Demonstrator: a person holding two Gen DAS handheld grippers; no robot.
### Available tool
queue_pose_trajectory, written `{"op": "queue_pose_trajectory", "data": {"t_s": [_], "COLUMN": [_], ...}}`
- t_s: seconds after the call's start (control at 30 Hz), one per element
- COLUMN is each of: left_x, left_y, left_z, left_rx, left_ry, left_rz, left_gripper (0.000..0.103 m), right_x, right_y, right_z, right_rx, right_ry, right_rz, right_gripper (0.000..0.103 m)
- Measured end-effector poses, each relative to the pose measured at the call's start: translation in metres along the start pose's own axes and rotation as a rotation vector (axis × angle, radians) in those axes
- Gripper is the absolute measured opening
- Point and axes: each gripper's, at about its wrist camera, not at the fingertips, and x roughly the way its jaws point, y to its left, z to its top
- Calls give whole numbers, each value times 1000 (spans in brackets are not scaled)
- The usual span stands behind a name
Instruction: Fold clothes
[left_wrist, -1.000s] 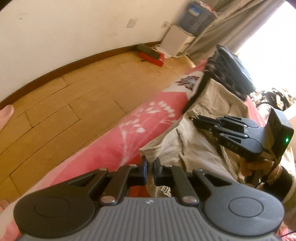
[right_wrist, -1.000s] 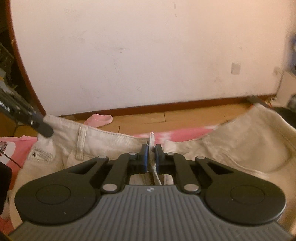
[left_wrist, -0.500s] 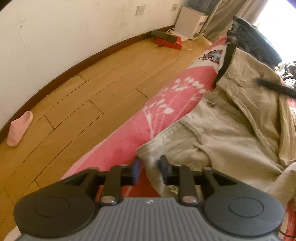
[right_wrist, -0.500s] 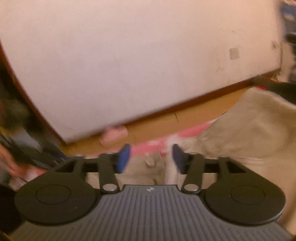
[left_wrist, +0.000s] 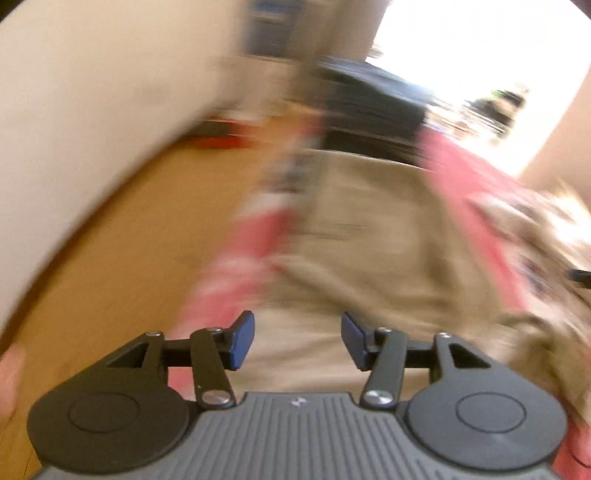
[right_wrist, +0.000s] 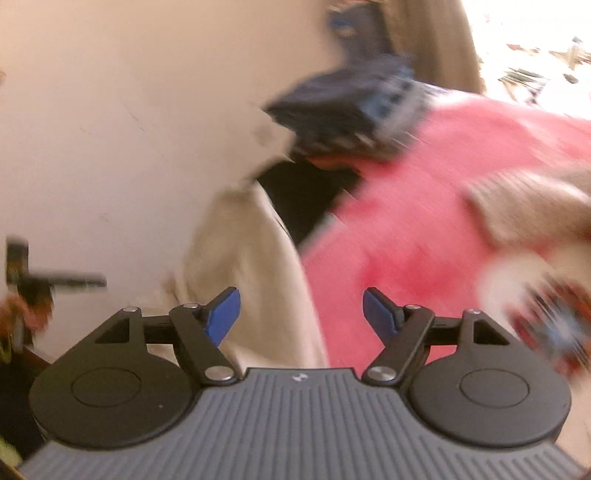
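Both grippers had just let go of the beige trousers (left_wrist: 369, 236). One second earlier each was pressed together on the fabric; now the left gripper (left_wrist: 297, 339) stood spread with nothing between its jaws, and the right gripper (right_wrist: 301, 314) stood spread wider, also empty. The jaws had just been opening. The trousers lay on the pink blanket (right_wrist: 424, 192) of the bed, beside the wooden floor (left_wrist: 129, 240). Both views were blurred. I judged one fold was finished and the hands were going to new grasp points.
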Motion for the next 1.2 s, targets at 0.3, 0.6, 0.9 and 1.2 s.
{"op": "queue_pose_trajectory", "data": {"t_s": [0.3,0.6,0.9,1.2], "left_x": [84,91,88,90], "left_y": [-148,-163,-169,-170], "left_z": [-20,-45,-55,-57], "left_rx": [529,625,683,683], "left_ry": [181,128,78,64], "left_rz": [-328,-338,-320,-306], "left_gripper": [58,55,49,49], "right_x": [-73,-15,-93,-36], "right_y": [13,49,48,62], "right_z": [-131,-224,-181,-232], "right_rx": [-2,-345,-152,-373], "right_ry": [12,188,-87,100], "right_rz": [-383,-809,-949,-823], "right_gripper": [75,25,0,43]}}
